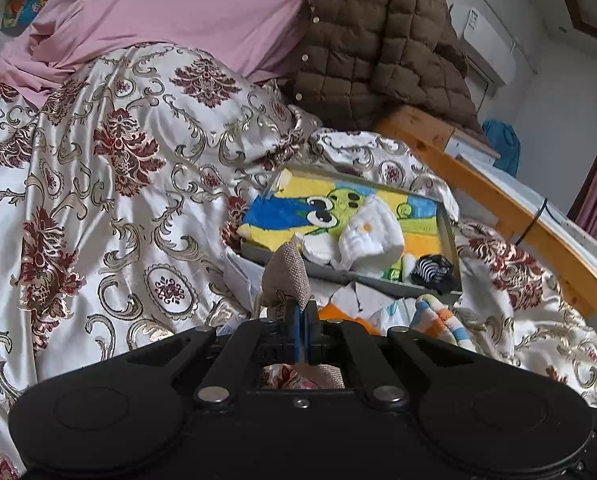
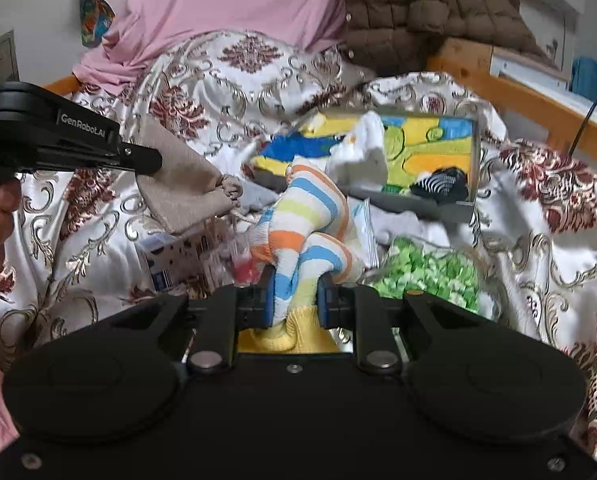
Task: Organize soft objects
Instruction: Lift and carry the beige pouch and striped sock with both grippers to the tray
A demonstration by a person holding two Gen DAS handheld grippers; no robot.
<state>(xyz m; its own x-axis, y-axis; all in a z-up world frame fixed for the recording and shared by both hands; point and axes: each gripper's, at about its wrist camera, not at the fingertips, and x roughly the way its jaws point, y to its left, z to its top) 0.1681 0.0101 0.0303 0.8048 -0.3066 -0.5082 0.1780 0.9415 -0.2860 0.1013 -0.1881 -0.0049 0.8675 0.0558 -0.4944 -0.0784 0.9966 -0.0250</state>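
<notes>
Softly bunched pastel-striped sock (image 2: 318, 216)

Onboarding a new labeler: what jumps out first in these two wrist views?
The right hand-held gripper is shut on a striped sock of blue, orange and yellow bands, front and centre in its own view. The left hand-held gripper pinches a beige burlap pouch, also seen at left in the right view. Behind both, a grey tray lined with a bright cartoon towel sits on the ornate satin bedspread.
</notes>
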